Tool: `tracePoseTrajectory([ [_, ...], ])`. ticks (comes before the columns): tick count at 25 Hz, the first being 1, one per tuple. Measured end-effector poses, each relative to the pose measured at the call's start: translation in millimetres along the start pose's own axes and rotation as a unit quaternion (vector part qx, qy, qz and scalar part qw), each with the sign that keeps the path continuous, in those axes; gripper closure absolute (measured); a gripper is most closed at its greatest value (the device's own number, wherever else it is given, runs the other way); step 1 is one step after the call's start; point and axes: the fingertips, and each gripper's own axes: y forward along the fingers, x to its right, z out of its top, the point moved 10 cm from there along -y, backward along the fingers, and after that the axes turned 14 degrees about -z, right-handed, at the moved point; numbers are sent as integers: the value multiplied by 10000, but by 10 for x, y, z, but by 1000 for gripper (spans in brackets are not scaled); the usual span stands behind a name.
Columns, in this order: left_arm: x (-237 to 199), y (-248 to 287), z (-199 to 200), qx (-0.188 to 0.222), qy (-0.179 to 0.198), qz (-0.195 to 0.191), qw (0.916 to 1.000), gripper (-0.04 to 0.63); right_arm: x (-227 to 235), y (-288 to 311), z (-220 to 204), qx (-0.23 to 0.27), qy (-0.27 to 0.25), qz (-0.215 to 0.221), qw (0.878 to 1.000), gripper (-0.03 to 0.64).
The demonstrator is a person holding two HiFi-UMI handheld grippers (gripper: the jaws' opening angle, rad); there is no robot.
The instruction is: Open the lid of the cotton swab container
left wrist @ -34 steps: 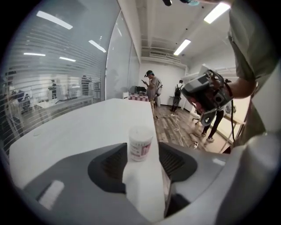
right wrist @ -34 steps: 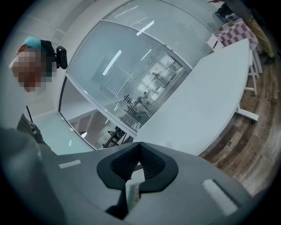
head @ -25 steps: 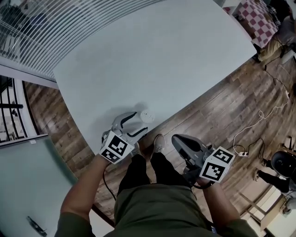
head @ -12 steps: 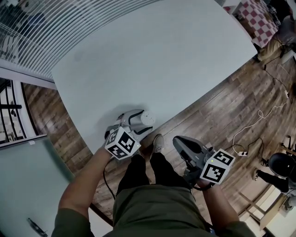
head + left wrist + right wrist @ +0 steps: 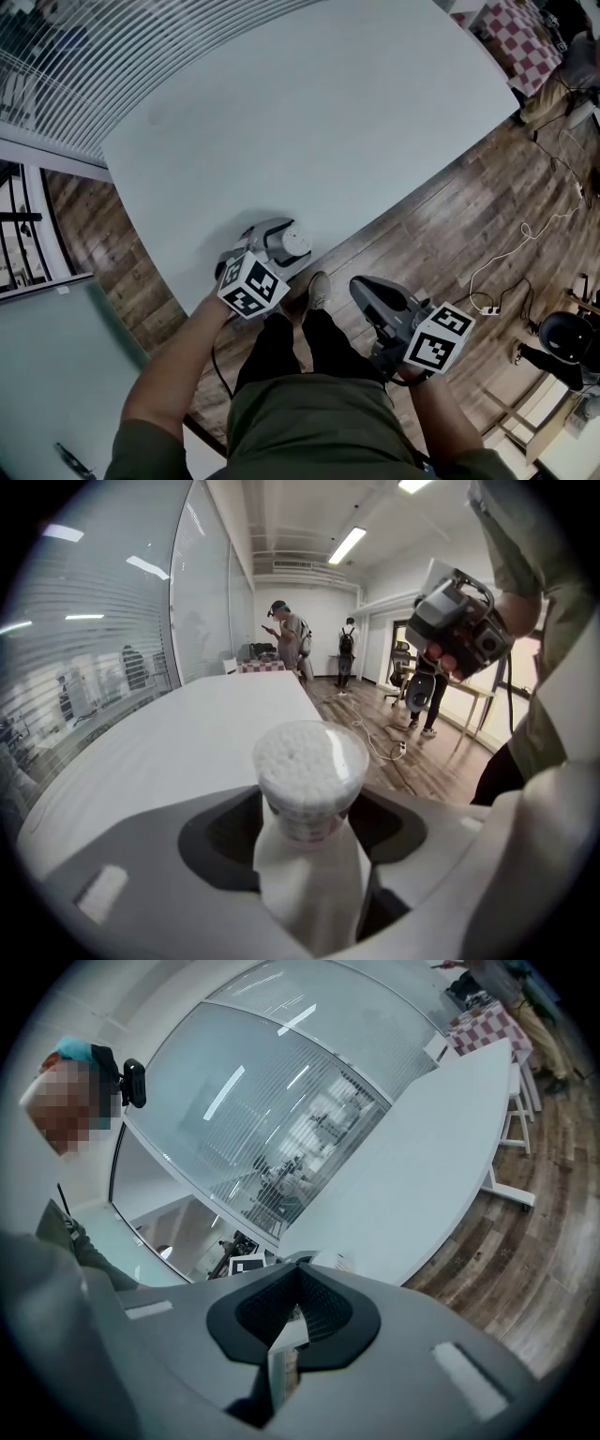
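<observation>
Cotton swab container [image 5: 296,239]: upright on the white table [image 5: 309,112], close to the edge nearest you, with bare tabletop all around it.
Lid [image 5: 310,754]: on the container; it is clear, so the packed white swab tips show through it.
Your left gripper [image 5: 284,247]: angled down at the table edge. Its jaws are narrowed onto the container, one at each side, and grip it at their tips below the lid.
Your right gripper [image 5: 363,286]: off the table, out over the wood floor [image 5: 450,234] beside your right leg and well apart from the container. Its jaws are pressed together with nothing between them.
Left gripper view: the container fills the middle between the jaws. Your right gripper shows at upper right, held in your hand.
Right gripper view: the closed jaws point towards the table's edge, with the glass wall behind it.
Background: people stand far down the room, too small for any detail.
</observation>
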Motion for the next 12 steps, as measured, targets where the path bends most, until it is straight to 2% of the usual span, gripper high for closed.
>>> tracePoseTrajectory([
  [12,-43,-24,61,86,-84,67,9999,325,-33,16,92,63,-63,31,10000,607],
])
